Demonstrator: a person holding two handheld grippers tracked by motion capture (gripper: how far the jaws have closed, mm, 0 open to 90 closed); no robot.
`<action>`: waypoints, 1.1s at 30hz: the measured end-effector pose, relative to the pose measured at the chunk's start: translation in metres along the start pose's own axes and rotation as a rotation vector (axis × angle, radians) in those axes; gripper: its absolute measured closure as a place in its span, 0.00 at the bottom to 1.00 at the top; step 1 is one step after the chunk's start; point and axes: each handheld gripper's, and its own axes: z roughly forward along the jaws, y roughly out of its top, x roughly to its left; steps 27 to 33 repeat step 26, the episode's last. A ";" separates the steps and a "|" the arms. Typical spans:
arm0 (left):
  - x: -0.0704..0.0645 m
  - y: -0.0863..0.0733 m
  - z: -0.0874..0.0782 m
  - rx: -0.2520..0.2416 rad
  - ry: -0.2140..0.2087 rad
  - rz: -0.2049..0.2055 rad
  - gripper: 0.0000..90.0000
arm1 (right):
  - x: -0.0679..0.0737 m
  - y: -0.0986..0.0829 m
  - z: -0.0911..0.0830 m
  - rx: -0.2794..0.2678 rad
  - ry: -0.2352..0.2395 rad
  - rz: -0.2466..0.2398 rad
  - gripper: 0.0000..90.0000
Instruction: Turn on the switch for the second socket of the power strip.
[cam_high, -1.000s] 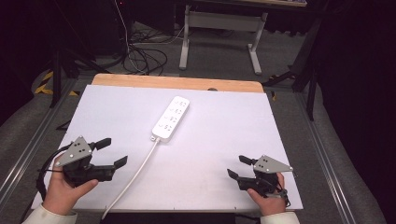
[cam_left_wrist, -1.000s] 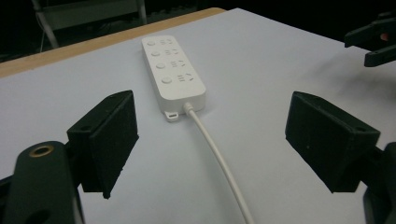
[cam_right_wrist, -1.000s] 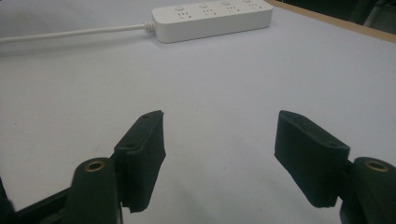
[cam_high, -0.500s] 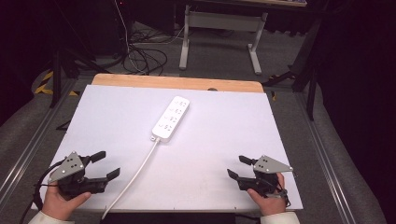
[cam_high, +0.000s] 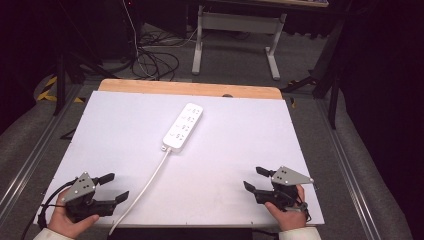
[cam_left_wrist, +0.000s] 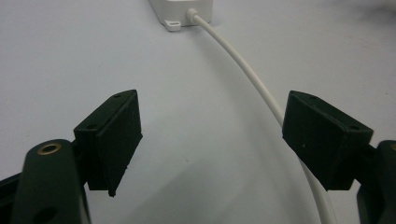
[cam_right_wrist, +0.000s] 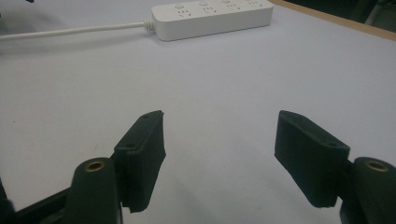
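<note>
Left tongs (cam_high: 114, 187) spread, white power strip (cam_high: 183, 127), markings unreadable

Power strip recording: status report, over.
Left gripper and right gripper open, empty, at near table edge. Power strip mid-table, untouched; its cord runs beside left gripper. Nothing in the way.

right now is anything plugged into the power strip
No, in the high view the power strip lies on the white table with all its sockets bare.

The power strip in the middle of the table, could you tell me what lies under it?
The power strip lies flat on the white table, its cord trailing toward the near edge. Its underside is covered.
</note>
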 end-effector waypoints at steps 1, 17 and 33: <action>0.001 0.001 0.001 -0.002 -0.001 -0.001 0.22 | 0.000 0.000 0.000 0.000 -0.001 -0.001 0.37; 0.009 0.002 -0.002 -0.037 0.056 -0.028 0.24 | 0.001 0.001 0.001 0.012 -0.007 -0.010 0.37; 0.007 0.003 -0.002 -0.030 0.065 -0.013 0.23 | 0.001 0.001 0.001 0.011 -0.008 -0.011 0.37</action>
